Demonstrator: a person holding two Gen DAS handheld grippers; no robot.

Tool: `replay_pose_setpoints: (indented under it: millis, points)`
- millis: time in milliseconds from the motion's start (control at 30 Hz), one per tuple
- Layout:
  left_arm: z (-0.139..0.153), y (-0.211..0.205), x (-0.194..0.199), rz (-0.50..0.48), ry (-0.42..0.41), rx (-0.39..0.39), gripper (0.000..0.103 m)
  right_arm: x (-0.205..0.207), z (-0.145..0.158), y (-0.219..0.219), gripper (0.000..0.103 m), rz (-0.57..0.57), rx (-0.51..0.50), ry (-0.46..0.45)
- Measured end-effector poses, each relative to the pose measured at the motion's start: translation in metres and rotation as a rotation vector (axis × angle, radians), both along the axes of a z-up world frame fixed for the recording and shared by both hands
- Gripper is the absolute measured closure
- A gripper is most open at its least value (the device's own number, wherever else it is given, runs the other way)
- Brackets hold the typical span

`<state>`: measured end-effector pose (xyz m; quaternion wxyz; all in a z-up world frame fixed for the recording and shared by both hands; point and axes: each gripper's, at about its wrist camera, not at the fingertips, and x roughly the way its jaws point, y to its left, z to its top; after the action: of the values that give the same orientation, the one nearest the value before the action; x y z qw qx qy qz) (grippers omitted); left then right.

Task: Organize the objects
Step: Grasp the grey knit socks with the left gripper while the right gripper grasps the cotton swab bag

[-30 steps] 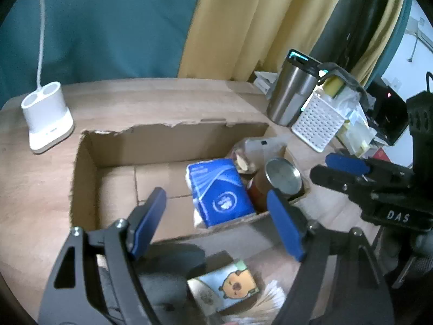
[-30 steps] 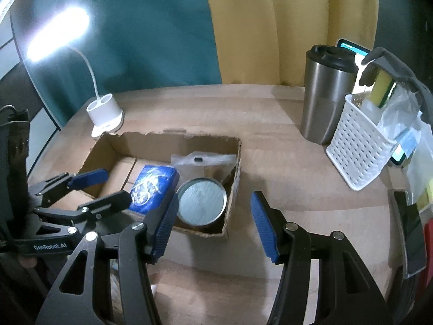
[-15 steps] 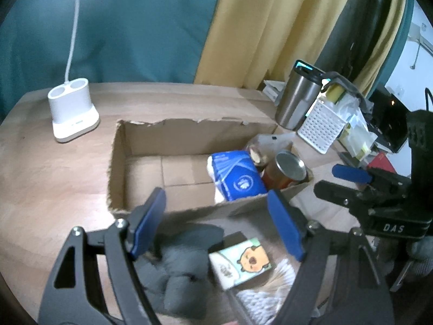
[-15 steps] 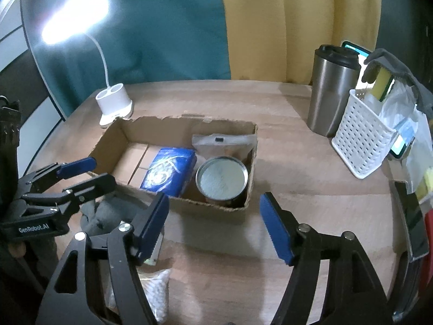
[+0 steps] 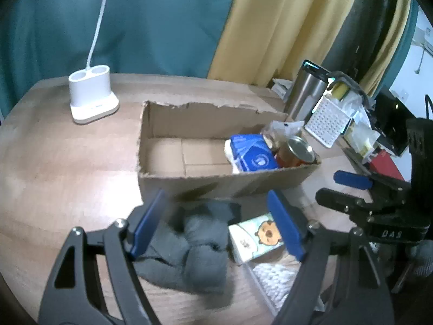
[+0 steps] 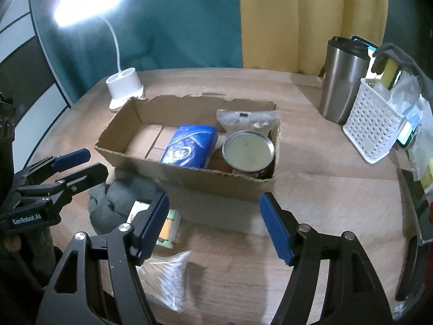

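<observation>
Both grippers, left gripper (image 5: 216, 224) and right gripper (image 6: 213, 224), hold jaws apart, empty. Grey cloth (image 5: 189, 246) looks soft and light; pinch a raised fold.

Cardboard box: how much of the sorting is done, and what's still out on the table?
Done: the cardboard box holds a blue tissue pack, a tin can and a clear pouch. In hand: nothing; the left tool and right tool are both open. Left: the grey cloth, cartoon packet and white bag lie outside, in front of the box.
</observation>
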<state>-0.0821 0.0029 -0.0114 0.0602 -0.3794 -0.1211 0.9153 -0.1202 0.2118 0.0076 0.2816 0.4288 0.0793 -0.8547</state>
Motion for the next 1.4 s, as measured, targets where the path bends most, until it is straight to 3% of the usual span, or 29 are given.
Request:
replay_pose_setpoints:
  millis: [333,433,633,1400]
  points:
    - [-0.002,-0.002,0.020,-0.002,0.003,-0.006,0.024,0.021,-0.010,-0.005,0.030,0.011,0.009,-0.006]
    - [-0.005,-0.001,0.028,-0.006,-0.005,-0.006,0.024,0.027,-0.013,-0.005,0.023,0.012,0.002,-0.009]
    - [-0.011,-0.004,0.037,-0.004,-0.024,-0.005,0.024,0.041,-0.023,-0.009,0.022,0.021,-0.001,-0.028]
    - [-0.030,-0.013,0.055,0.029,-0.066,-0.009,0.015,0.067,-0.056,-0.033,0.017,0.088,0.031,-0.114]
